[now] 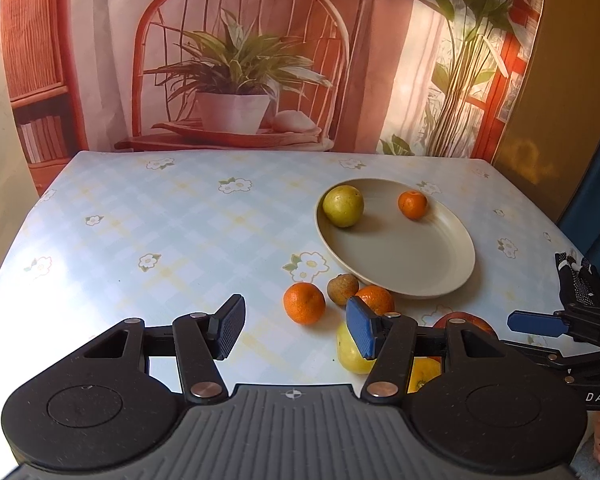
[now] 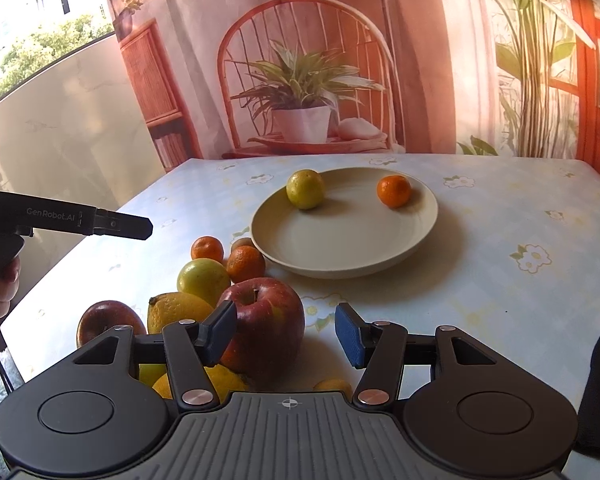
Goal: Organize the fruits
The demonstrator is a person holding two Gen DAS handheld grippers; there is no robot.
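Left wrist view: the left gripper (image 1: 296, 330) hung wide open and empty over the tablecloth (image 1: 140, 220). Ahead and to its right sat the plate (image 1: 400, 264), carrying a green fruit (image 1: 343, 205) and a mandarin (image 1: 412, 204).

Right wrist view: the right gripper (image 2: 286, 334) gaped open, holding nothing, with the red apple (image 2: 266, 320) against its left pad and loose fruit (image 2: 204, 276) piled further left.

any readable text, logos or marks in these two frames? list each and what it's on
"GenRobot.AI": on the side of the left gripper, seen in the right wrist view.
"DAS": on the body of the right gripper, at the right edge of the left wrist view; cut off by the frame, so possibly part of a longer word.
Crosshair mark, no letters: on each gripper's grey ribbed base.
Book spines on the printed backdrop: too blurred to read.
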